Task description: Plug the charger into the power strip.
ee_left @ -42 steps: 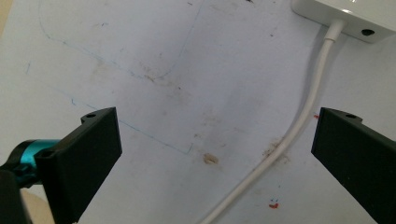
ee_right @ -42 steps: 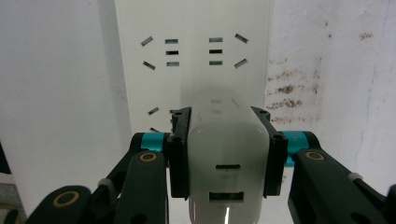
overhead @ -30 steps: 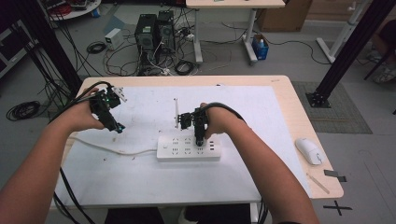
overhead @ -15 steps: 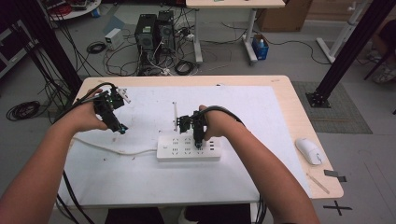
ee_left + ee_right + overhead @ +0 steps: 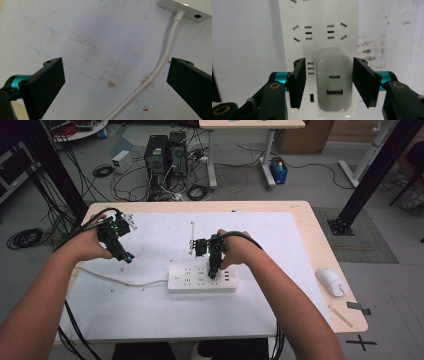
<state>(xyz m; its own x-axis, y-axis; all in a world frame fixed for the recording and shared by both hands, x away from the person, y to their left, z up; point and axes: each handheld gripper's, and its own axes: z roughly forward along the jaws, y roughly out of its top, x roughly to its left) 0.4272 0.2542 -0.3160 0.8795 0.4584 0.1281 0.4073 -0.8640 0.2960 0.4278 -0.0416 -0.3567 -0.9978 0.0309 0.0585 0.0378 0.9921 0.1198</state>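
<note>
While the right hand [image 5: 235, 251] bends down over the power strip [image 5: 200, 279], the right gripper [image 5: 329, 82] has just let its jaws open, with gaps beside the white charger [image 5: 334, 82] plugged in there. Farther left, the left gripper [image 5: 115, 82] hangs wide open above the white cord [image 5: 160, 67].

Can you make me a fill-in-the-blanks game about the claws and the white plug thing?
1. The white charger is plugged into the white ____ strip.
2. The right claw has its jaws on both sides of the charger, not ____ it.
3. The left claw hangs open over the strip's white ____.
4. On the table's right edge lies a white computer ____.

Missing words: power; touching; cable; mouse
</note>
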